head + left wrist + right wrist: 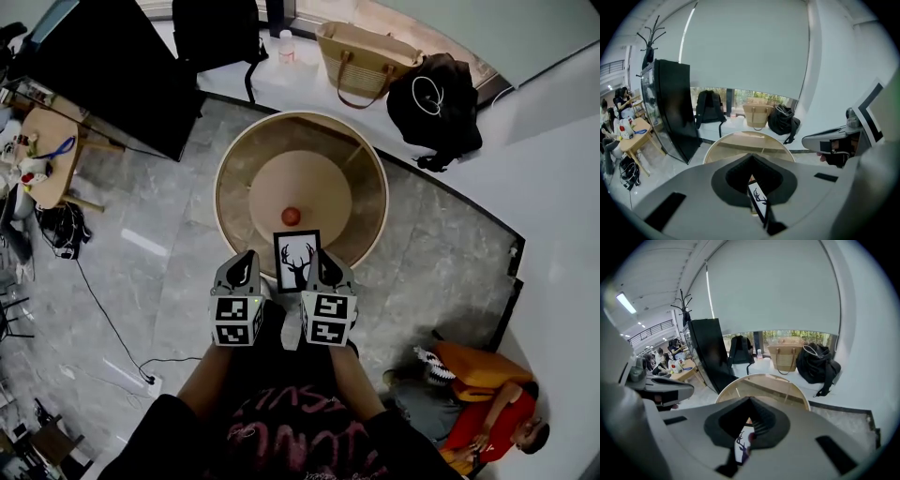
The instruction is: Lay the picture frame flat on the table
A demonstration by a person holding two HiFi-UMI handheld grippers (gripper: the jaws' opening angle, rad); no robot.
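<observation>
Over a grey marble floor, the head view shows a round glass-topped desk [221, 202] bearing an orange ball [292, 216]. The deer-print picture frame [296, 262] is held at its near rim, face up toward the camera, between the left gripper [246, 266] and right gripper [324, 264]. The left gripper view shows its jaws pinching the picture frame [758, 199] edge-on, and the right gripper view shows the same nip on the frame [739, 446]. A clean lay-down likely means tilting both grippers together, landing the lower edge first, short of the ball.

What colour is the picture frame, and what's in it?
Black picture frame around a white print of a black antlered deer head; head view shows it best.
</observation>
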